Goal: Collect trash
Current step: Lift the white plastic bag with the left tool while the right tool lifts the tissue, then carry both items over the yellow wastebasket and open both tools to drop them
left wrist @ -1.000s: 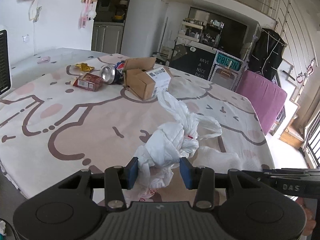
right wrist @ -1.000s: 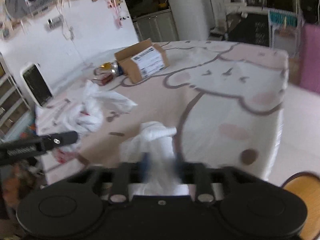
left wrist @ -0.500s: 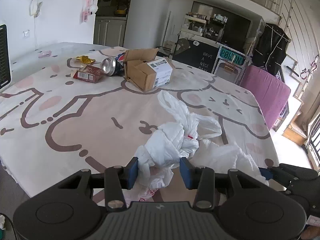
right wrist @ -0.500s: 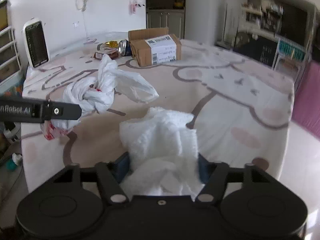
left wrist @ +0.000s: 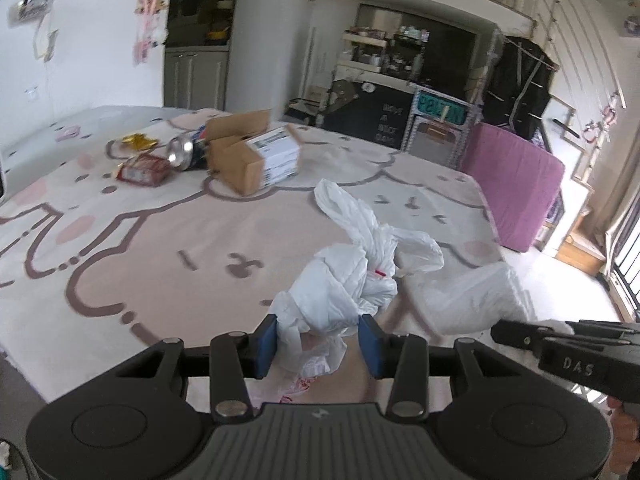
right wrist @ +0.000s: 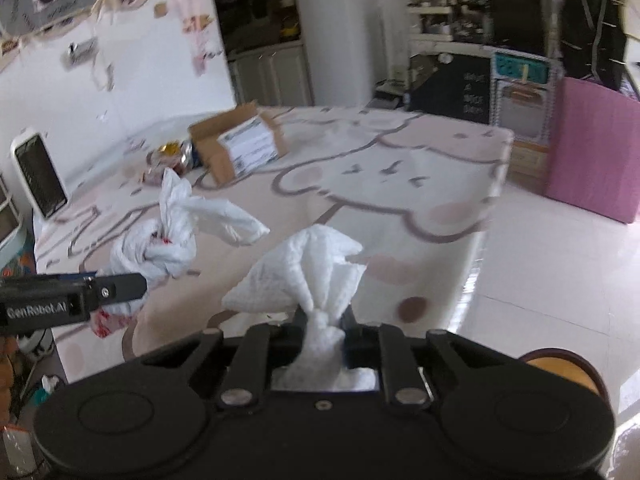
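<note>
Underneath everything lies a big table (left wrist: 120,248) covered in a pale pink cloth printed with brown cartoon outlines. Toward its far left corner sits an open cardboard box (left wrist: 252,160) with a white shipping label. Just left of the box lie a crushed drink can (left wrist: 182,154), a red snack packet (left wrist: 142,170) and a gold foil wrapper (left wrist: 138,142).

Near the table's front edge, a crumpled white plastic bag (left wrist: 348,280) rests with its handles sticking up. The left gripper (left wrist: 320,338) is closed around the bag's lower end, blue pads pressing in from both sides.

To the right, the right gripper (right wrist: 323,326) is clenched tightly on a wad of white paper towel (right wrist: 308,276), held up above the front edge of the table, its free end fanned out.
</note>
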`<action>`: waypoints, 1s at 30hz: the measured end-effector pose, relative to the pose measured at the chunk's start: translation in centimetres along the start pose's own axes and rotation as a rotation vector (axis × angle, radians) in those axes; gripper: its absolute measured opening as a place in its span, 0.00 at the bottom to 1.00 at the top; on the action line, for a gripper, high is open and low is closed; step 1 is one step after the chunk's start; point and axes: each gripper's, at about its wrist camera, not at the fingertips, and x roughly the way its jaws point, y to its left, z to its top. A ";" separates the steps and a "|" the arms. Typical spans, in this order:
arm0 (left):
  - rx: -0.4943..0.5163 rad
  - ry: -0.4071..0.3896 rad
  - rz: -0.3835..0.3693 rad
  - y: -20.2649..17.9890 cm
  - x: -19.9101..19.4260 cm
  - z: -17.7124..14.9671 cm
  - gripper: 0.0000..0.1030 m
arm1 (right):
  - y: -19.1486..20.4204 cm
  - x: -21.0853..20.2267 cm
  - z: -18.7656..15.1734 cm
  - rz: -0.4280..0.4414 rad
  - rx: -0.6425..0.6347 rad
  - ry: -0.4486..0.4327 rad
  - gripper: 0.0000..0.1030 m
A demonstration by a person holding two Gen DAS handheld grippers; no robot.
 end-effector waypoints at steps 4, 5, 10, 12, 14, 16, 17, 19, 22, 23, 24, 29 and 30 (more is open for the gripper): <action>0.025 -0.013 -0.034 -2.6 -0.6 0.3 0.43 | -2.1 -2.8 0.0 -0.030 0.038 -0.035 0.15; 0.031 -0.017 -0.043 -3.3 -0.7 0.4 0.43 | -2.6 -3.4 0.0 -0.038 0.046 -0.043 0.15; 0.054 -0.029 -0.087 -6.8 -1.1 0.6 0.43 | -5.9 -6.8 -0.4 -0.104 0.087 -0.075 0.15; 0.064 -0.032 -0.105 -8.4 -1.2 0.6 0.43 | -7.4 -8.0 -0.6 -0.130 0.100 -0.083 0.15; 0.076 -0.033 -0.121 -9.8 -1.1 0.6 0.43 | -9.0 -9.3 -0.9 -0.159 0.115 -0.094 0.15; 0.092 -0.032 -0.140 -11.6 -1.0 0.5 0.43 | -10.5 -10.5 -1.3 -0.184 0.130 -0.105 0.15; 0.100 -0.031 -0.150 -12.4 -0.9 0.4 0.43 | -11.3 -11.0 -1.5 -0.197 0.139 -0.108 0.15; 0.117 -0.026 -0.173 -14.2 -0.6 0.3 0.43 | -13.0 -12.0 -2.0 -0.222 0.157 -0.113 0.15; 0.148 -0.012 -0.210 -17.2 0.1 -0.2 0.43 | -15.6 -13.2 -3.2 -0.264 0.189 -0.117 0.15; 0.158 -0.004 -0.220 -18.2 0.4 -0.4 0.43 | -16.5 -13.5 -3.6 -0.277 0.201 -0.115 0.15; 0.167 0.004 -0.230 -19.1 0.7 -0.6 0.43 | -17.5 -13.7 -4.0 -0.291 0.216 -0.111 0.15; 0.209 0.074 -0.267 -23.3 3.4 -2.4 0.43 | -21.8 -13.6 -6.3 -0.349 0.280 -0.077 0.16; 0.217 0.093 -0.271 -24.1 4.2 -2.8 0.43 | -22.8 -13.4 -6.9 -0.360 0.295 -0.067 0.16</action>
